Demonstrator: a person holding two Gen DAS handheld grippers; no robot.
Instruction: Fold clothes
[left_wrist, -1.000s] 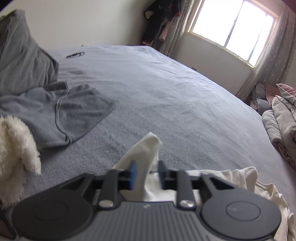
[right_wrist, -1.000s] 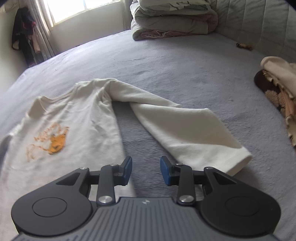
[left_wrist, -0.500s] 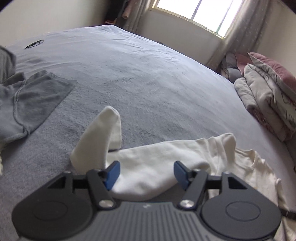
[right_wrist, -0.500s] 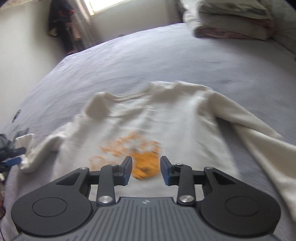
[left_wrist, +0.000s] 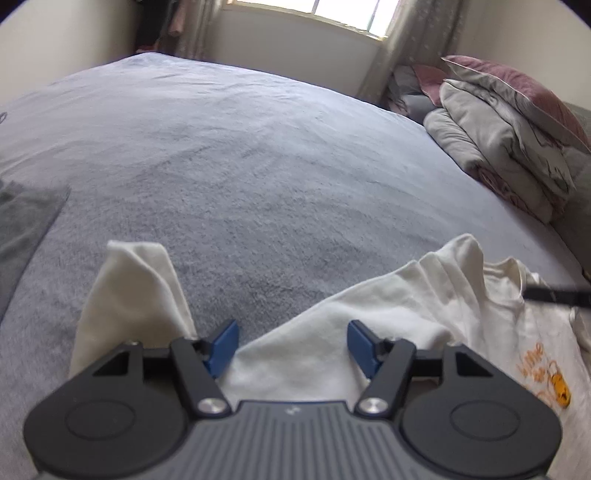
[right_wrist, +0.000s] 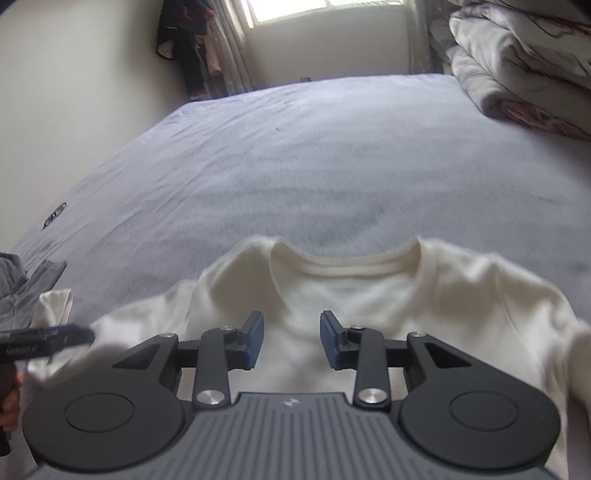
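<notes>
the cream sweatshirt (right_wrist: 369, 295) lies face up on the grey bedspread (left_wrist: 258, 166), collar toward the window, and by the look of it the folding has barely started: the body is spread flat and unfolded, and only the sleeve (left_wrist: 332, 339) on the left side has been brought in, lying bunched across toward the chest with its cuff end (left_wrist: 133, 288) kinked up in a peak. the left gripper (left_wrist: 293, 345) hovers right over that sleeve with its jaws well apart and just easing inward; cloth shows below and between them, but the pads are not pressing on it. the right gripper (right_wrist: 291, 339) hangs above the chest just under the neckline, jaws partly apart and holding nothing. left to do, i judge: flatten that sleeve, bring in the other one, then fold the body. the right sleeve runs out of the right wrist view at the edge, so how it lies can't be told; the hem and lower body are hidden behind both gripper housings; the orange print (left_wrist: 546, 380) is only partly in frame; a grey garment (right_wrist: 26, 291) at the left is cut off, and that view is smeared by motion
</notes>
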